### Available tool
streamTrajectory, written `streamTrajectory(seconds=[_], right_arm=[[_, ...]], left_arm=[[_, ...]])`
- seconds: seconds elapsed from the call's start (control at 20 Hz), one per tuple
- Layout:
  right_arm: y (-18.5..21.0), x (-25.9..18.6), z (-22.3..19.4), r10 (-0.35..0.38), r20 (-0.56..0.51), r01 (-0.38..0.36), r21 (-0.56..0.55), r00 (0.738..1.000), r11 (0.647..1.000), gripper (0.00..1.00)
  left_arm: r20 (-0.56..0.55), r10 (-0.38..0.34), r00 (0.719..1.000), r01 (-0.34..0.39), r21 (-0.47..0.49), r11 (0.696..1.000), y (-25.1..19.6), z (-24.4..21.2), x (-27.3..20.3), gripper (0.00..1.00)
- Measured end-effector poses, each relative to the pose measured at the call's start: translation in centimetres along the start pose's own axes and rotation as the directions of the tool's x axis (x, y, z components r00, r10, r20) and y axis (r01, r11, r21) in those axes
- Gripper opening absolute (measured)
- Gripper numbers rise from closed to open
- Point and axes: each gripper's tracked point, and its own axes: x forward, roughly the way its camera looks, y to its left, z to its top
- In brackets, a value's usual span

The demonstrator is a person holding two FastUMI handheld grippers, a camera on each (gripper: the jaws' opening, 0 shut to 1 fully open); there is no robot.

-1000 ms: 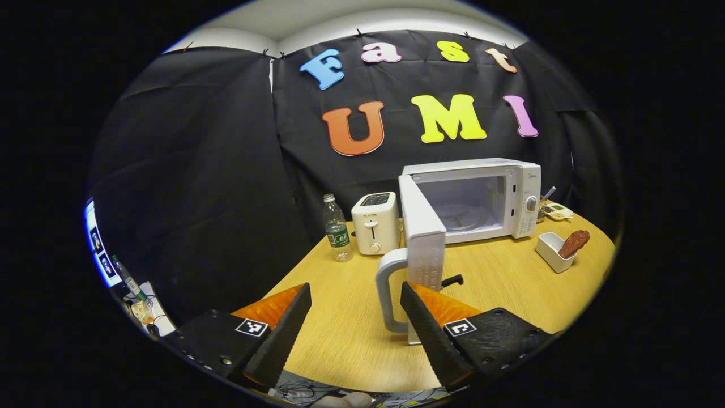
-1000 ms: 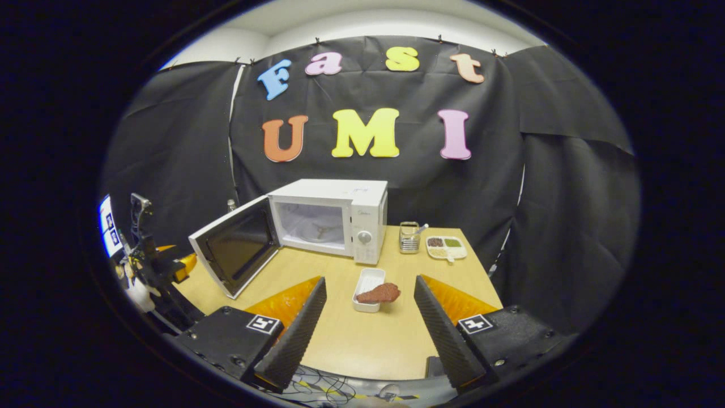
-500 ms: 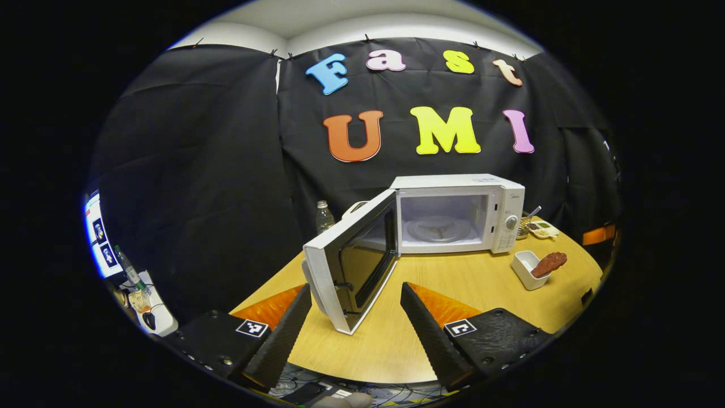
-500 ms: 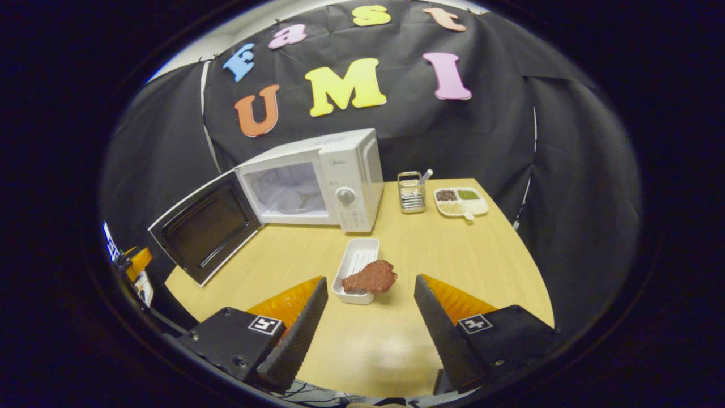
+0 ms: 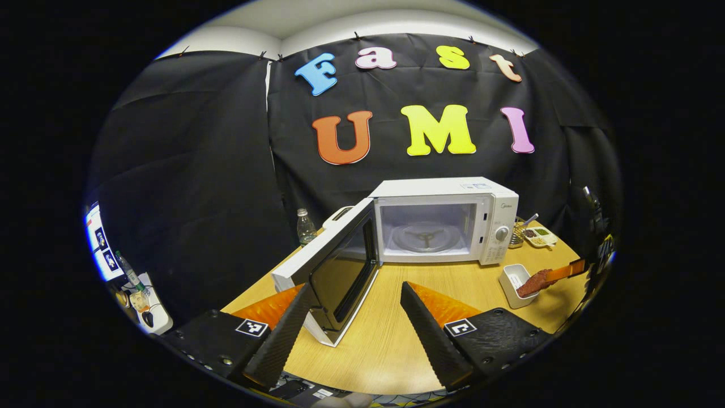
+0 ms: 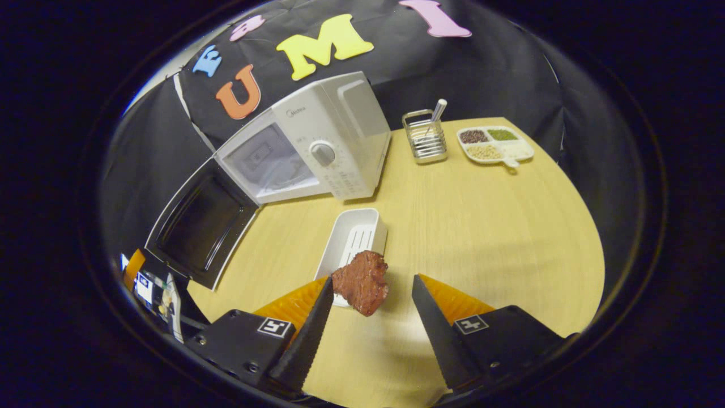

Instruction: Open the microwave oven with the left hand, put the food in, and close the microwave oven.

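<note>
Two fingers of the left gripper (image 5: 355,297) stand wide apart in the left gripper view, holding nothing — the open door (image 5: 328,266) of the microwave (image 5: 447,224) hangs between them, farther off. Right gripper view: the right gripper (image 6: 372,292) is also spread and empty, with the meat (image 6: 361,281) between its tips, resting on the near end of the white tray (image 6: 354,238) on the table (image 6: 481,226)

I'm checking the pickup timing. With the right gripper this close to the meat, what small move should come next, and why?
Probably close the right gripper on the meat: its fingers are open on either side of the piece, which rests on the near end of the white dish, and the microwave door is already open.
</note>
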Motion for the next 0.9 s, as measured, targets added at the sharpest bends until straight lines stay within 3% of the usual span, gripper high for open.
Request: streamTrajectory(seconds=[0.15,0.3,0.35,0.4,0.45,0.5,0.6,0.65,0.75,0.8,0.85,0.9], right_arm=[[0.6,0.9,-0.2,0.058,-0.037,-0.057,0.018,0.998,0.998,0.69],[0.8,1.9,-0.2,0.102,-0.067,-0.098,0.056,0.993,0.994,0.51],[0.9,2.0,-0.2,0.111,-0.073,-0.106,0.067,0.991,0.992,0.61],[0.8,2.0,-0.2,0.117,-0.08,-0.111,0.078,0.99,0.991,0.54],[0.9,2.1,-0.1,0.129,-0.084,-0.121,0.09,0.988,0.989,0.37],[0.9,2.2,-0.1,0.136,-0.085,-0.127,0.1,0.987,0.987,0.41],[1.0,2.0,-0.1,0.158,-0.088,-0.146,0.133,0.984,0.98,0.32],[1.1,1.9,-0.1,0.18,-0.086,-0.165,0.161,0.98,0.973,0.2],[1.5,1.8,-0.1,0.219,-0.095,-0.196,0.208,0.971,0.958,0.12],[1.6,1.6,0.1,0.23,-0.098,-0.207,0.202,0.968,0.957,0.17],[1.6,1.4,0.3,0.241,-0.097,-0.22,0.189,0.966,0.957,0.16],[1.6,1.2,0.4,0.247,-0.1,-0.228,0.176,0.964,0.958,0.06]], left_arm=[[-0.002,0.02,1.0,-0.02,-0.013,1.0,-0.8,0.6,-0.2,0.97],[-0.001,0.039,0.999,-0.039,-0.008,0.999,-1.2,1.2,-0.5,0.97],[-0.002,0.045,0.999,-0.045,-0.004,0.999,-1.4,1.2,-0.5,0.97],[0.001,0.05,0.999,-0.05,0.0,0.999,-1.5,1.5,-0.6,0.97],[-0.002,0.058,0.998,-0.058,0.004,0.998,-1.6,1.5,-0.9,0.97],[-0.003,0.062,0.998,-0.062,0.006,0.998,-1.8,1.7,-1.0,0.97],[-0.005,0.073,0.997,-0.073,0.009,0.997,-2.2,2.0,-1.0,0.97],[-0.006,0.077,0.997,-0.077,0.012,0.997,-2.4,2.0,-1.1,0.97],[-0.009,0.086,0.996,-0.085,0.032,0.996,-2.9,2.3,-1.3,0.97],[-0.008,0.097,0.995,-0.096,0.04,0.995,-2.9,2.4,-1.4,0.97],[-0.004,0.098,0.995,-0.098,0.041,0.994,-3.1,2.7,-1.5,0.97],[0.004,0.096,0.995,-0.096,0.039,0.995,-3.4,3.0,-1.7,0.97]])
